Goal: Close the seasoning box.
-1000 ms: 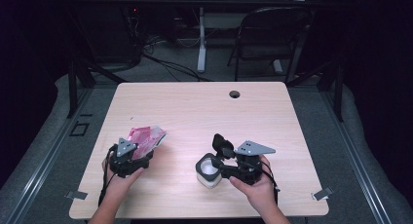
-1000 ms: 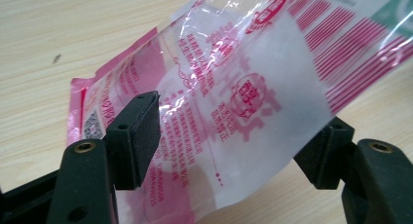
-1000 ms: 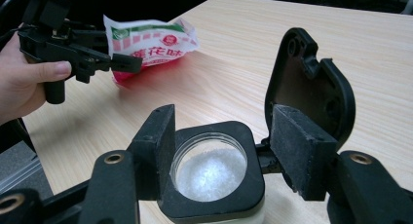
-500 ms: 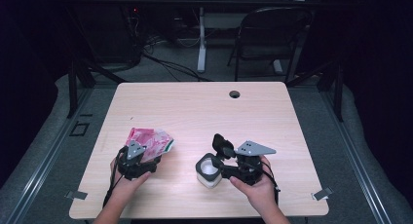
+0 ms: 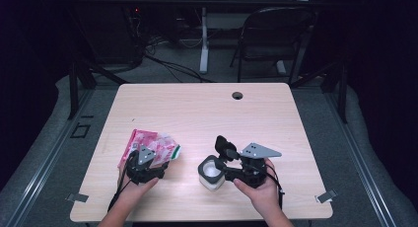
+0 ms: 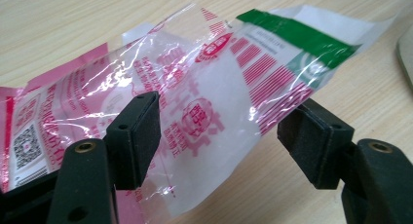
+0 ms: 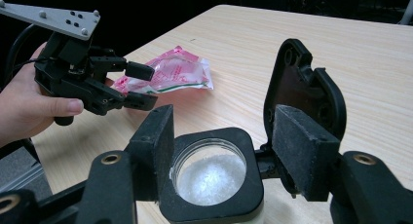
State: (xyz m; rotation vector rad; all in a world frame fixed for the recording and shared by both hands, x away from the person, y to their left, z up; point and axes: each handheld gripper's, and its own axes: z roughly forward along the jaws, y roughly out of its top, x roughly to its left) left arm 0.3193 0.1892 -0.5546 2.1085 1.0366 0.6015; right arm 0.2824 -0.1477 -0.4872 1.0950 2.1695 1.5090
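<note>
High view: 2 grippers work the lower part of the frame. Right gripper (image 5: 223, 164), lower centre, clamps its jaws on the black-topped container (image 7: 213, 177), flip lid (image 7: 302, 83) standing open, white granules (image 7: 210, 175) already inside. Left gripper (image 6: 221, 136), jaws spread wide, straddles the pink-and-green plastic packet (image 6: 229, 87) lying on the table (image 5: 207, 108) at lower left, not yet pinching it. My read: container's held and opened, the packet pickup is just starting, and any pouring is all ahead.
</note>
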